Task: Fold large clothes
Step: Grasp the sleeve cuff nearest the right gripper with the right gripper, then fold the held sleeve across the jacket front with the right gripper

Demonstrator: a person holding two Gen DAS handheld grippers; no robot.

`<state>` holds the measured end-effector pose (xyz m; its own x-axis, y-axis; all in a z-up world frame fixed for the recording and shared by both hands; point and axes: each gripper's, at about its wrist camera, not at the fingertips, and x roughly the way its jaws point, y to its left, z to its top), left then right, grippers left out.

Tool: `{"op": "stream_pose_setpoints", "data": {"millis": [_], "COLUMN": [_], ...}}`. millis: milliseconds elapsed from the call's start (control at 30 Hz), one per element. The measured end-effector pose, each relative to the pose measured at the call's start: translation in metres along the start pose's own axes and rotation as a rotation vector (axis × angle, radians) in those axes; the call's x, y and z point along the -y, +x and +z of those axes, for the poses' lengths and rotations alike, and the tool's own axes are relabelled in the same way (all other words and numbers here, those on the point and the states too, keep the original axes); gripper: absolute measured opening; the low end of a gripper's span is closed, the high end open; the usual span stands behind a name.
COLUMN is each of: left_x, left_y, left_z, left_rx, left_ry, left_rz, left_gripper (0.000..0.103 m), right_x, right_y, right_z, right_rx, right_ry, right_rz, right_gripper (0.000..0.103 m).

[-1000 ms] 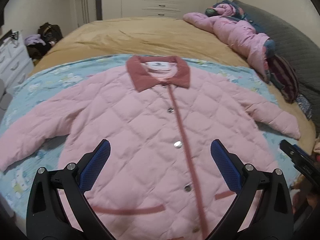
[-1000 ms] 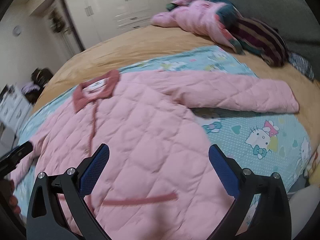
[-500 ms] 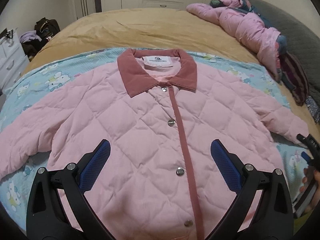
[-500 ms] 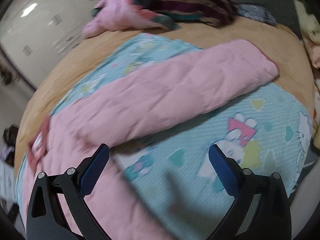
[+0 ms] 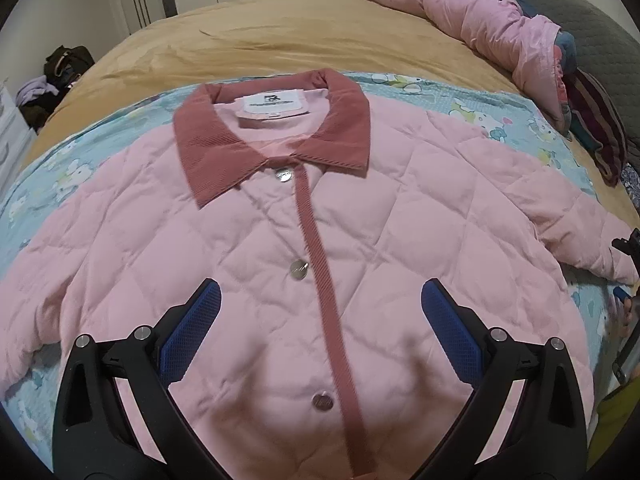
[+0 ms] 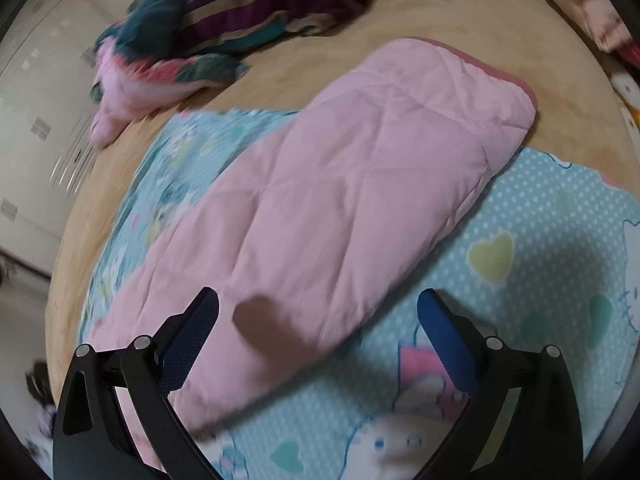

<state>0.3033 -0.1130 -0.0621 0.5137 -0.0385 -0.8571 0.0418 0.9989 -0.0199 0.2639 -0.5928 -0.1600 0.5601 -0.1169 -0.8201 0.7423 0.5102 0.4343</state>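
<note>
jacket: pink quilted jacket [image 5: 280,248] lies flat, face up and buttoned on the blue cartoon sheet [image 5: 472,96] on the bed [image 5: 280,32], collar [image 5: 272,136] at the far end, both sleeves spread out to the sides, so it looks laid out ready for a first fold
left hand-held gripper: left hand-held gripper [image 5: 320,328] hangs over the chest, jaws wide apart with nothing between them, button strip [image 5: 320,264] running up the gap; my guess is it's there to pin the body down or just waiting its turn
right hand-held gripper: right hand-held gripper [image 6: 318,330] also spread wide and holding nothing, pointed at the right sleeve [image 6: 340,200], whose lower edge sits between the fingers; can't tell if it's touching the fabric yet
sleeve: lies out straight, cuff [image 6: 504,68] reaching past the sheet onto the tan bedcover
step: probably going for the sleeve to fold it in over the body, nothing folded so far
clutter: a heap of other clothes [image 5: 520,28] at the far corner, well apart from the jacket
watch out: puffy filling, so a shallow pinch could slip off
</note>
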Motion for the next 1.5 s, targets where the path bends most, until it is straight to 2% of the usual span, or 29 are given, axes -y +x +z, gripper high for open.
{"op": "stream_pose_setpoints", "data": {"millis": [100, 167, 233, 300, 333, 400, 500, 633, 933, 1267, 1500], "left_x": [0.001, 0.002, 0.002, -0.001, -0.003, -0.005, -0.008, -0.014, -0.028, -0.064, -0.097], "left_y": [0.008, 0.010, 0.013, 0.014, 0.013, 0.011, 0.004, -0.008, -0.051, -0.093, -0.109], "left_z": [0.007, 0.011, 0.014, 0.016, 0.017, 0.018, 0.019, 0.026, 0.040, 0.047, 0.037], "left_rx": [-0.008, 0.006, 0.007, 0.004, 0.004, 0.009, 0.020, 0.037, 0.095, 0.168, 0.210], "left_ry": [-0.010, -0.010, -0.016, -0.036, -0.045, -0.050, -0.050, -0.072, -0.092, -0.149, -0.170], "left_rz": [-0.030, -0.022, -0.019, -0.033, -0.041, -0.042, -0.048, -0.061, -0.123, -0.185, -0.213], "left_gripper": [0.094, 0.094, 0.094, 0.094, 0.094, 0.094, 0.094, 0.094, 0.094, 0.094, 0.094], "right_x": [0.007, 0.010, 0.018, 0.029, 0.031, 0.029, 0.009, -0.024, -0.106, -0.194, -0.248], "right_y": [0.009, 0.012, 0.013, 0.012, 0.014, 0.015, -0.006, -0.044, -0.112, -0.165, -0.179], "right_z": [0.008, 0.015, 0.023, 0.027, 0.031, 0.037, 0.045, 0.050, 0.036, -0.022, -0.074], "right_rx": [0.019, 0.046, 0.086, 0.103, 0.106, 0.102, 0.150, 0.215, 0.298, 0.287, 0.268], "right_ry": [0.057, 0.087, 0.157, 0.226, 0.239, 0.209, 0.099, -0.035, -0.298, -0.512, -0.663], "right_rz": [0.011, 0.023, 0.067, 0.097, 0.141, 0.195, 0.299, 0.398, 0.525, 0.672, 0.741], "right_gripper": [0.099, 0.099, 0.090, 0.068, 0.062, 0.033, 0.019, 0.015, 0.014, 0.014, 0.014]}}
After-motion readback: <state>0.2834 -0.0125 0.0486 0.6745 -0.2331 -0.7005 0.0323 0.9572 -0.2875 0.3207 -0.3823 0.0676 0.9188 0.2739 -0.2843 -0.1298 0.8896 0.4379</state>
